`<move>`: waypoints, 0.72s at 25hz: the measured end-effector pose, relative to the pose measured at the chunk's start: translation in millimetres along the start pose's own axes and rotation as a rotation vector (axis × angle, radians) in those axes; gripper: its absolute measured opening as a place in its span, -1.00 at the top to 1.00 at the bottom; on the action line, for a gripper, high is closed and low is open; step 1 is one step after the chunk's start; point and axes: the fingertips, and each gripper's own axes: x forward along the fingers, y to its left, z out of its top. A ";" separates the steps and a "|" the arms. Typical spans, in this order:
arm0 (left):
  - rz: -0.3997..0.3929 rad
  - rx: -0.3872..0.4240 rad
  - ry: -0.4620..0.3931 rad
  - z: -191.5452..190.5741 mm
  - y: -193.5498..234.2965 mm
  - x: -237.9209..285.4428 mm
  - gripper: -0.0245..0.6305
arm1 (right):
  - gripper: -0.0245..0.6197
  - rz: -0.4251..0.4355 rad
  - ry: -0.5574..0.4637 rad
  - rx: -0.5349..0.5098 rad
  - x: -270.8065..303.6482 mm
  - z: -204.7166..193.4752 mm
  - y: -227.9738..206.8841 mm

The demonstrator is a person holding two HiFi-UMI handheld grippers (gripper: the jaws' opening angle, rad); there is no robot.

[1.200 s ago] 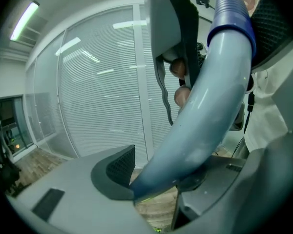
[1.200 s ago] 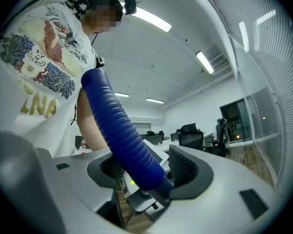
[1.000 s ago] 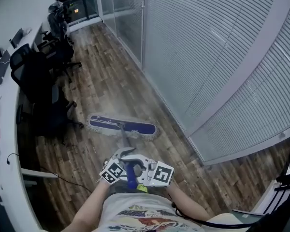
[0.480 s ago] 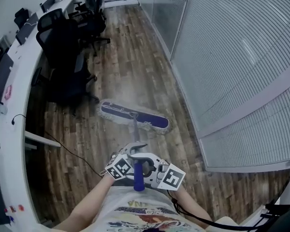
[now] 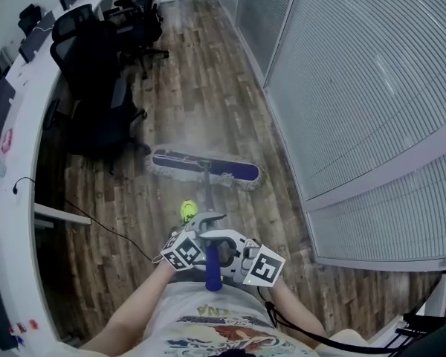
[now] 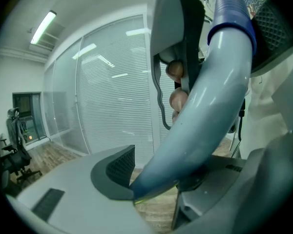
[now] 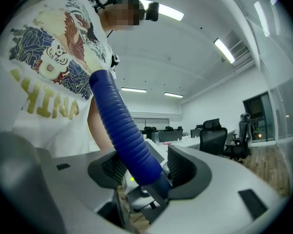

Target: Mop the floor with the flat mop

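Flat mop: I see the flat mop [image 5: 205, 171] down on the wood floor [image 5: 186, 88]. It is near the middle of the head view, at 12 o'clock from my two grippers.
Mop head: the mop head [image 5: 230, 172] is blue with a pale fluffy edge. It lies flat, with its long side running from 9 o'clock to 3 o'clock.
Pole: the pole [image 5: 207, 195] is grey. It runs from the middle of the mop head toward 6 o'clock, back to the grippers.
Blue grip: the pole ends in a blue grip [image 5: 212, 274] with little ridges, right in front of the person's shirt [image 5: 208, 333].
Left gripper: the left gripper [image 6: 171, 172] is clamped on the pale pole, just below the blue grip. The pole slants across between its jaws and presses on both.
Right gripper: the right gripper [image 7: 149, 168] is clamped on the blue grip. One dark pad [image 7: 112, 168] sits at 9 o'clock of the grip and the other at 3 o'clock.
Yellow-green thing: a small yellow-green thing [image 5: 187, 210] is at 11 o'clock from the grippers, just beside the pole. I cannot tell what it is.
Chairs: black office chairs [image 5: 97, 58] stand at 10 o'clock.
Desk: a white desk [image 5: 11, 199] curves along the 9 o'clock edge.
Cable: a thin black cable [image 5: 97, 220] lies on the floor beside the desk.
Blinds: white blinds [image 5: 357, 73] fill the side from 1 to 3 o'clock.
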 end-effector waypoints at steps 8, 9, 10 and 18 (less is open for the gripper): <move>0.053 -0.040 -0.055 -2.2 137.8 9.9 0.41 | 0.17 -0.012 -0.052 0.002 39.6 11.8 -130.0; 0.066 -0.052 -0.065 -4.2 159.6 9.6 0.41 | 0.17 -0.025 -0.124 0.014 49.8 22.5 -151.5; 0.074 -0.061 -0.069 -6.9 180.7 9.3 0.41 | 0.17 -0.028 -0.168 0.021 59.6 29.2 -171.8; 0.069 -0.059 -0.072 -20.2 351.3 17.9 0.42 | 0.17 -0.038 -0.151 0.032 118.1 31.9 -334.4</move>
